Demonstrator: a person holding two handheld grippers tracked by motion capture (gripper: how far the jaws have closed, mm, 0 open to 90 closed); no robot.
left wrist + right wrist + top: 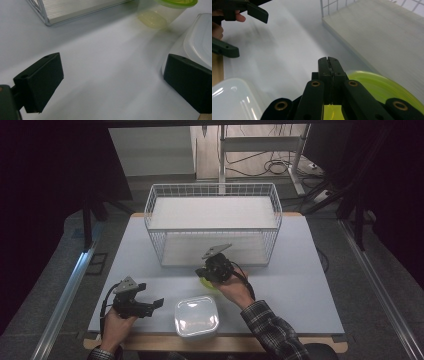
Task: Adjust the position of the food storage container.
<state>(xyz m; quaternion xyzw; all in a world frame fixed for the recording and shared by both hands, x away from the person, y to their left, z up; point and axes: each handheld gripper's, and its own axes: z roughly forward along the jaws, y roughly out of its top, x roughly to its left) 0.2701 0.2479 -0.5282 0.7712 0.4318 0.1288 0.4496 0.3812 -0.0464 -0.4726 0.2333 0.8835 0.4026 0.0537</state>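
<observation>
- The right tongs [209, 272] were pressed together on the rim of a yellow-green lid [382, 87], as the right gripper view showed; a sliver of yellow-green sat pinched between the jaws.
- That lid topped a clear round tub [160, 15], which stood just in front of the white wire basket [212, 222], between the basket and the white lidded box [196, 317].
- The left tongs [150, 306] were spread wide and held nothing, hovering over the bare surface [300, 285], just left of the white lidded box and well in front of the basket.
- The basket stood at the far middle of the surface, with a pale board lying on its floor.
</observation>
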